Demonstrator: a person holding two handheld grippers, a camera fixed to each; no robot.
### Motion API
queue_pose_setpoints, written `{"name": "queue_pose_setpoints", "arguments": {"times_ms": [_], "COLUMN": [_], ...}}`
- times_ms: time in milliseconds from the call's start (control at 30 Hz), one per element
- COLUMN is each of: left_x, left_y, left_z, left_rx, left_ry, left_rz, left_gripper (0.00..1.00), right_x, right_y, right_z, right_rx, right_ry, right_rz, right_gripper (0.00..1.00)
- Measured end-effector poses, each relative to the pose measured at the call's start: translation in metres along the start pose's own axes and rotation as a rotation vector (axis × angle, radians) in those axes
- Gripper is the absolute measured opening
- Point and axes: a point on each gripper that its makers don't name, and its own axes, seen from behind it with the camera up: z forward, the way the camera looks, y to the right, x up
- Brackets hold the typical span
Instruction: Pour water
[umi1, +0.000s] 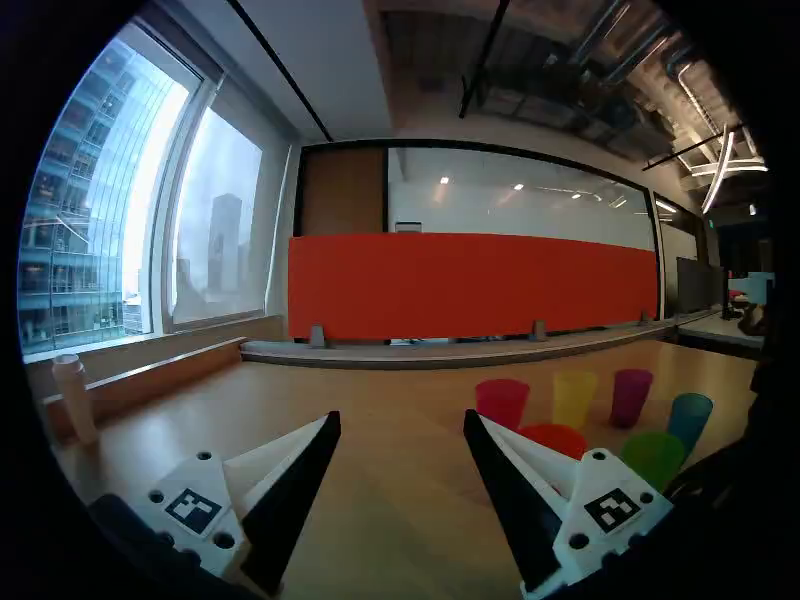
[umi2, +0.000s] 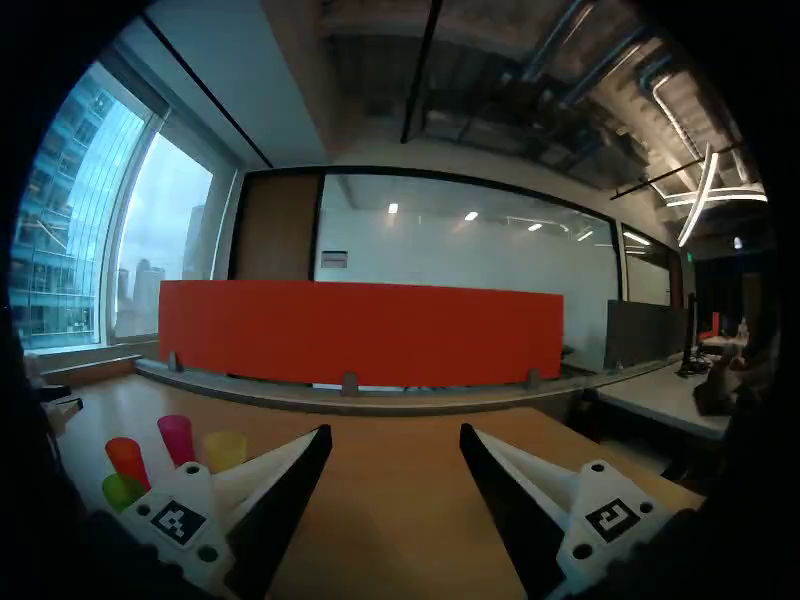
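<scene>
In the left gripper view, my left gripper is open above the wooden table, nothing between its fingers. Several coloured plastic cups stand ahead to its right: a red cup, a yellow cup, a magenta cup, a blue cup, a green cup and an orange cup partly behind the right finger. In the right gripper view, my right gripper is open and holds nothing. To its left stand an orange cup, a magenta cup, a yellow cup and a green cup.
A red divider panel runs along the table's far edge. A pale tall cup stands at the left near the window ledge. Another desk with a dark monitor lies to the right.
</scene>
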Motion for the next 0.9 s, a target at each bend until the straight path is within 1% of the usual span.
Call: {"name": "queue_pose_setpoints", "arguments": {"times_ms": [400,600,767,900], "left_x": [0.0,0.0,0.0,0.0], "left_y": [0.001,0.001,0.001,0.001], "left_z": [0.0,0.0,0.0,0.0], "left_rx": [-0.003,-0.004,-0.003,-0.003], "left_ry": [0.001,0.001,0.001,0.001], "left_rz": [0.002,0.002,0.003,0.003], "left_gripper": [0.91,0.91,0.91,0.91], "right_x": [-0.002,-0.003,-0.006,-0.013], "right_y": [0.003,0.005,0.0,-0.005], "right_z": [-0.002,-0.001,0.001,0.003], "right_rx": [-0.003,0.0,0.024,0.044], "right_ry": [-0.001,0.011,0.024,0.022], "right_rz": [0.001,0.014,0.032,0.027], "right_gripper": [0.99,0.99,0.99,0.99]}}
